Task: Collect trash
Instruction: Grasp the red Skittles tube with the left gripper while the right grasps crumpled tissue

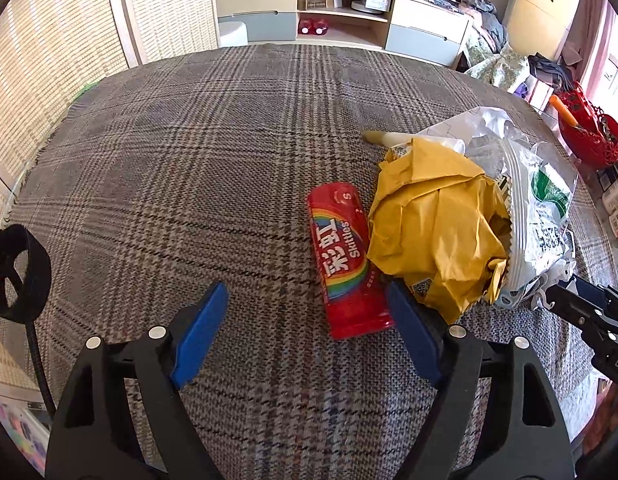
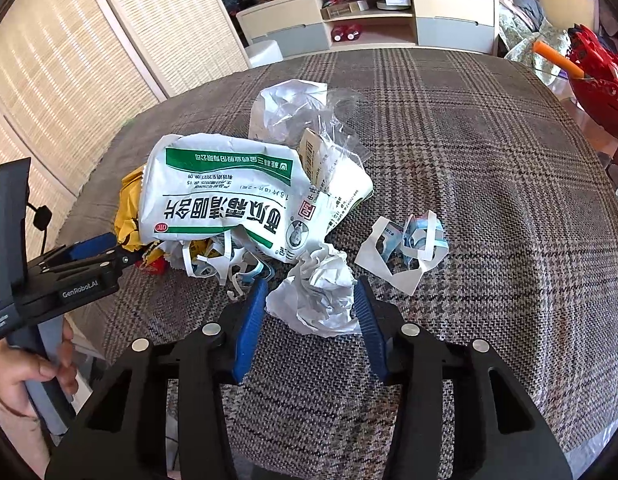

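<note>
The left claw point(image 1: 307, 312) stands apart over the plaid-covered worktop point(image 1: 189, 160); the lower end of the red Skittles tube point(image 1: 345, 260) lies between its blue pads, close to the right-hand pad point(image 1: 409, 328) and well away from the left-hand one; the pads do not press on it yet. Just beyond that right-hand pad lies the crumpled yellow paper bag point(image 1: 433, 232), touching the tube along its side.

The right claw point(image 2: 311, 308) has its pads on both sides of a crumpled white paper ball point(image 2: 321, 296); they seem to touch the paper, but whether they already squeeze it firmly I cannot tell. Ahead of this claw and to its left lies the white medicine bag with green print point(image 2: 221, 192); ahead and slightly to its right lie torn pieces of white and blue paper point(image 2: 409, 248); further ahead is a clear plastic wrap point(image 2: 309, 112). So the trash is gathered in one heap in front of both claws.

What could go wrong, in my judgement: the tube is round and smooth and sits off centre, so one pad may meet it first and roll it aside; the same pad may also catch the yellow bag and drag it along; the paper ball is soft and may slip out of a grip that is too light; the two claws work near each other and could collide over the heap.
</note>
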A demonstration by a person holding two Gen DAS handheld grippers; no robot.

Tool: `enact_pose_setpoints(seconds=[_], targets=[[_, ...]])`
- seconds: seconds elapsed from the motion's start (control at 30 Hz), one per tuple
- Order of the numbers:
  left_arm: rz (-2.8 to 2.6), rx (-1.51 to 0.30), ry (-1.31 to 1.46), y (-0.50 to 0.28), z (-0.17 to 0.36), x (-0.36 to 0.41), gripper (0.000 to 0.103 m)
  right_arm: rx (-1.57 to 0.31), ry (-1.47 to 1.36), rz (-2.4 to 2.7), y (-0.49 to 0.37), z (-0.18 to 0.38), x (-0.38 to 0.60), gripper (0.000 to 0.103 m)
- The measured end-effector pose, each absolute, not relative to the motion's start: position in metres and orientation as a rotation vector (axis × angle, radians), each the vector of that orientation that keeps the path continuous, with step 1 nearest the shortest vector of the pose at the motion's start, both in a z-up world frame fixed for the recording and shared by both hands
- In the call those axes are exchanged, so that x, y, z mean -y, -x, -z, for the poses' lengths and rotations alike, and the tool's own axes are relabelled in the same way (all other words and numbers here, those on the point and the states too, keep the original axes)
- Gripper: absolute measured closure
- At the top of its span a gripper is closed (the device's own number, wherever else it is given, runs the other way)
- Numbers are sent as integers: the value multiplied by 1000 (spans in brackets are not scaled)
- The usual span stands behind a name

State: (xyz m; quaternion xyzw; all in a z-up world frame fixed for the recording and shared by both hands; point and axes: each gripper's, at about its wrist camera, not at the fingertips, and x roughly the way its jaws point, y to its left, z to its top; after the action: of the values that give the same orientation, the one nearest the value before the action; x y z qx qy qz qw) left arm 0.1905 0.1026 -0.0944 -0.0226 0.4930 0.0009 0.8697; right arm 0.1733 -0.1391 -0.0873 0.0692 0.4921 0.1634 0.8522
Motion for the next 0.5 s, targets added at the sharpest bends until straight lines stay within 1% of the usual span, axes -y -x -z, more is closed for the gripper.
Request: enact_pose_setpoints(seconds=[0.03, 0.1, 0.13, 0.2, 0.3, 0.33, 0.4, 0.43, 0.5], targets=[[3, -1034, 46, -192, 96, -101, 26, -1036, -148, -341, -174, 88, 140, 57], [9, -1041, 45, -195, 99, -99, 30, -1035, -148, -338, -176, 87, 142, 59], [11, -1046, 46, -197, 102, -98, 31, -1036, -150, -338, -176, 88, 143, 61], [21, -1061, 52, -200, 107, -96, 39, -1038, -152, -339, -179, 89, 143, 62], [20, -1064, 51, -202, 112, -95, 43, -1045, -157, -349, -180, 91, 146, 62], [26, -1062, 50, -201, 111, -94, 50, -1047, -157, -351, -179, 92, 146, 63], [34, -1060, 50, -198, 109, -91, 69, -1051, -159, -362, -178, 94, 146, 74], [34, -1060, 44, -197, 109, -90, 69, -1050, -162, -365, -176, 93, 147, 81], [33, -1059, 30, -194, 109, -89, 69, -1045, -157, -367, -173, 90, 145, 88]])
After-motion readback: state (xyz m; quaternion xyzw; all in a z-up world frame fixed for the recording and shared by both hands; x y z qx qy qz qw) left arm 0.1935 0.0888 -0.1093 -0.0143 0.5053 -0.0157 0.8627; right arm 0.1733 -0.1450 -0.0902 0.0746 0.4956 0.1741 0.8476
